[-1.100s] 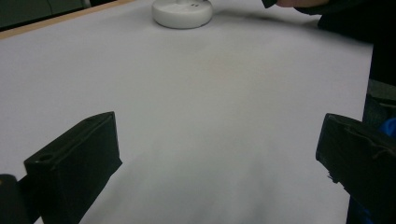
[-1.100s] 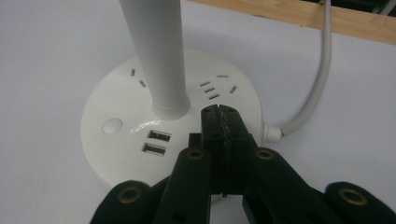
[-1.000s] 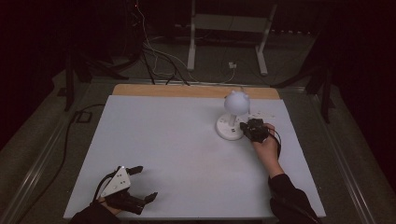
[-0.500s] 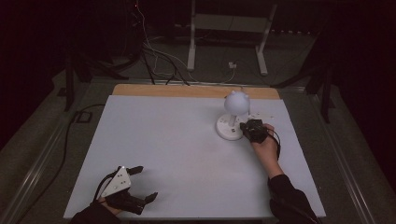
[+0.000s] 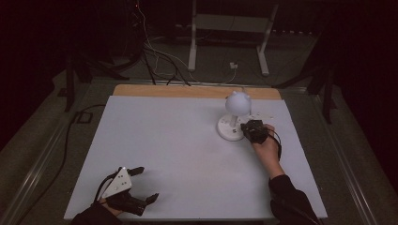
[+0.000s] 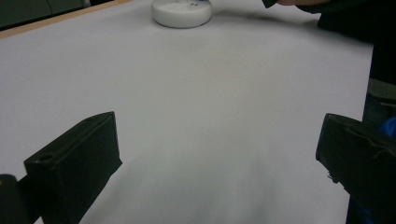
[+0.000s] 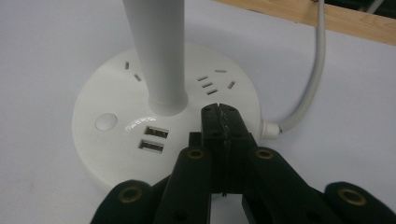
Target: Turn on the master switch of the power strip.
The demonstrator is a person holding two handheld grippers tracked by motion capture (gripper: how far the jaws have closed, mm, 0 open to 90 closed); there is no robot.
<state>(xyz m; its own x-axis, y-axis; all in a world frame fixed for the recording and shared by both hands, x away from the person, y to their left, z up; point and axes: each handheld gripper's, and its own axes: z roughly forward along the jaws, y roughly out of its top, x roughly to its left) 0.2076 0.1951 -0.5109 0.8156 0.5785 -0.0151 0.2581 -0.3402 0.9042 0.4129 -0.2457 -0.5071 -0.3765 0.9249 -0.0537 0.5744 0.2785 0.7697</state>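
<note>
Right gripper [image 7: 219,109] clenched empty over white round lamp base [image 7: 116,140] with sockets, USB ports, button, left gripper [image 5: 141,185] spread wide.

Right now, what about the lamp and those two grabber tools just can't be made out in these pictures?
- Lamp head: cut off by the top edge in the right gripper view; a small pale ball in the high view.
- Whether the right gripper touches the base: its shut jaws hide the spot beneath.
- Cord's far end: runs off the top edge.
- Left gripper's hand: dark, cut by the high view's bottom edge.
</note>
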